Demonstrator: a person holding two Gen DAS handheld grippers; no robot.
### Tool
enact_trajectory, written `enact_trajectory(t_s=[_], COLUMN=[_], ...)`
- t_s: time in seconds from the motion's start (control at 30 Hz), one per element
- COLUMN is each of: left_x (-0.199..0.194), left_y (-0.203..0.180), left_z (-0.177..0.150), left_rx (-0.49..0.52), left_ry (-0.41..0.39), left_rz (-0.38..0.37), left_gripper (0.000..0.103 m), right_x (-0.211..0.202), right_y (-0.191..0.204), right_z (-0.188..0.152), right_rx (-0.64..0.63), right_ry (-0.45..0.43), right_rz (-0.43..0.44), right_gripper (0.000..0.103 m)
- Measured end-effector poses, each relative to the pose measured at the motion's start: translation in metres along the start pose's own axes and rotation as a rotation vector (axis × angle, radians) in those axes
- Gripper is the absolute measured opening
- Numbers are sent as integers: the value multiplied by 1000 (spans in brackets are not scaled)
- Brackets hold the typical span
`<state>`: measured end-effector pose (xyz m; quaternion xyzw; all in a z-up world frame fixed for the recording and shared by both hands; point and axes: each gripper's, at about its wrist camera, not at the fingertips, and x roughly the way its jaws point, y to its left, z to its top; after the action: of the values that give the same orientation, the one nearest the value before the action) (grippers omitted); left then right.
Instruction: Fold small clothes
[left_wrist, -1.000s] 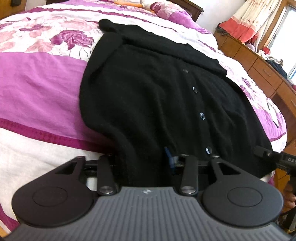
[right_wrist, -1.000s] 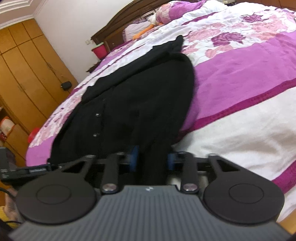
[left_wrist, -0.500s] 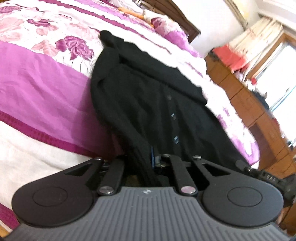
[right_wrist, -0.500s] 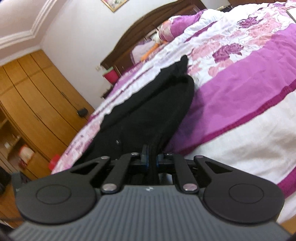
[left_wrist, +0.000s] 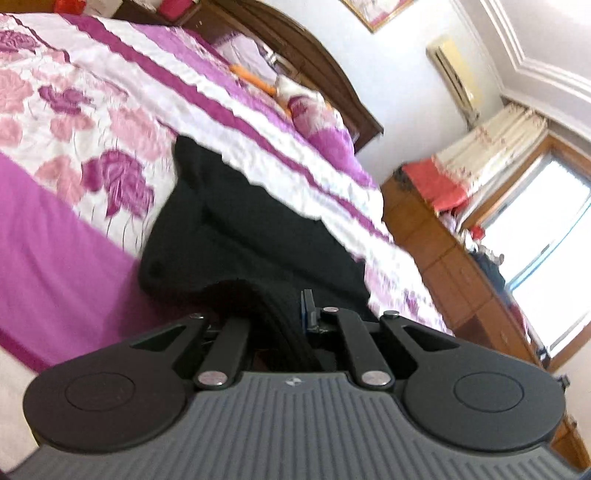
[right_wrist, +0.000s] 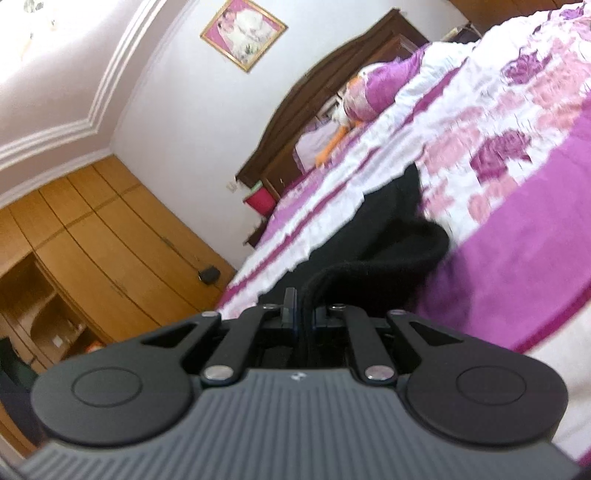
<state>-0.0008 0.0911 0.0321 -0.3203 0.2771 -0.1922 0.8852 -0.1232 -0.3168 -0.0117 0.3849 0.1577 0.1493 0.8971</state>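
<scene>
Cardigan (left_wrist: 236, 236), black, lies on the bed (left_wrist: 55, 221) with its near hem pinched in my closed left hand-held gripper (left_wrist: 286, 314) and right hand-held gripper (right_wrist: 304, 312), so I judge the fold mid-lift; next, carry both corners evenly toward the collar.

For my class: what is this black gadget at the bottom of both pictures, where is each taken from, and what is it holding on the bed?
Each picture comes from a camera on a hand-held two-finger gripper, looking forward along its fingers. One view shows the left gripper, the other the right gripper. Both are shut on the hem of a black cardigan, lifting it. The rest of the cardigan lies on a bed with a purple floral bedspread.
</scene>
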Motion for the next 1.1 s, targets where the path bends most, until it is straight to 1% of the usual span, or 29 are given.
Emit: enact_trajectory(t_s=[0.17,0.3,0.43,0.57,0.7,0.83,0.97,1.1], left_x=[5,12,25,43,67,95,128,164], left_y=[-6,-12,-18,-19,-15,-6,7,22], left_z=[24,43,65,85,103,121,137,149], left_rx=[-47,-59,-63,-61,-64,-61,-69,-79], left_ry=[-68,-103,-126,-153,-153,-138,-114,-84], left_rz=[-3,-9,-10,4,33,63,96,123], left_gripper=[7,7,7,7,7,7,7,7], right_x=[12,28,50,75,98,126,153,184], right_y=[1,4,8,15,17,10,1,-7], right_z=[20,37,52,68,80,90,100,105], right_rx=[16,23,18,-33,-87,-98,-104,-143], right_ry=[-68,-120,-140,-160,-172,-168,-164,-150], right_rz=[22,31,43,31,2,-22,-48,-90], right_gripper=[9,9,9,9,9,9,9,9])
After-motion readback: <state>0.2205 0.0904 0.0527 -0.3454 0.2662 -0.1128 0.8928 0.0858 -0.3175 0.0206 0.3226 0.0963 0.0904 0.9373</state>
